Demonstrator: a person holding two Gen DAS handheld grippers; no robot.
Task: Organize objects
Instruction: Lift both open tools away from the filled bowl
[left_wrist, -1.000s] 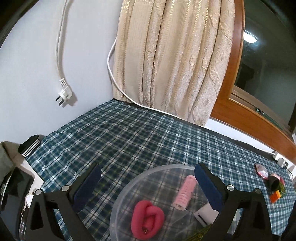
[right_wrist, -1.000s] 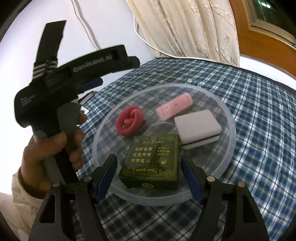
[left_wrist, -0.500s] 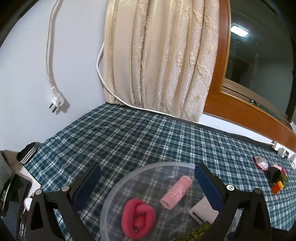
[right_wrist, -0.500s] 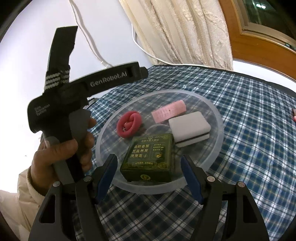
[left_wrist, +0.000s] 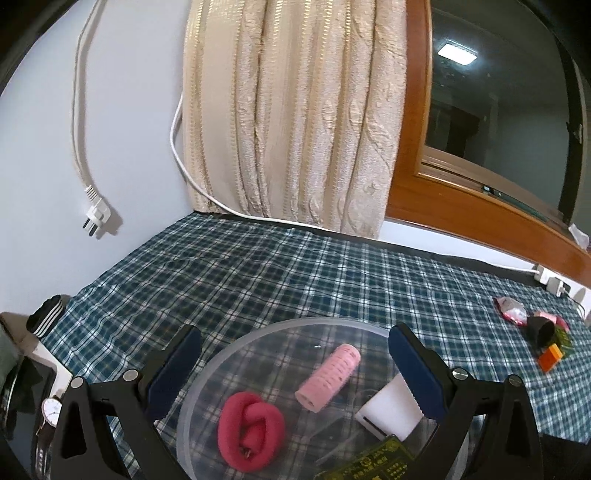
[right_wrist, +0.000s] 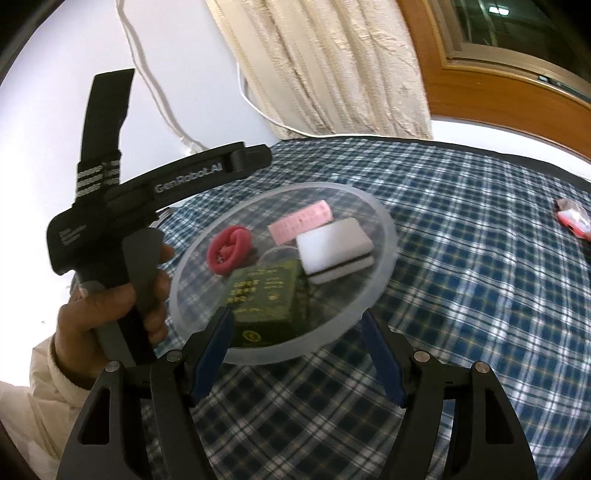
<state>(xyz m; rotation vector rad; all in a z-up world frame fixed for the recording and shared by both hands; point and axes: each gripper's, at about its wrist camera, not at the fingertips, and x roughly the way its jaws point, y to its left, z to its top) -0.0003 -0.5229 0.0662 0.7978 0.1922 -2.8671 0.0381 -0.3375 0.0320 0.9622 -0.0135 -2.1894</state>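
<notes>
A: From the left wrist view, what do the left tongs (left_wrist: 293, 363) have?

B: Nothing. They gape wide and empty above the clear round tray (left_wrist: 229, 354) on the plaid tabletop (left_wrist: 295, 273). In the tray lie a red coiled hair tie (left_wrist: 251, 430), a pink hair roller (left_wrist: 328, 376) and a white block (left_wrist: 391, 413), gathered together, I judge, as the sorted lot. A small cluster of leftovers (left_wrist: 535, 328) sits well apart at the right, likely unsorted as yet.

A: And the right wrist view?

B: The right tongs (right_wrist: 295, 343) are spread wide too, holding nothing, poised over the tray's near rim (right_wrist: 386, 236). A green printed box (right_wrist: 266, 299) lies just ahead of them, touching the white block (right_wrist: 332, 240); the roller (right_wrist: 299, 225) and hair tie (right_wrist: 229, 251) lie beyond. A hand (right_wrist: 114, 310) grips the left tool's handle beside the tray. A red wrapper (right_wrist: 572, 219) waits far right.
</notes>
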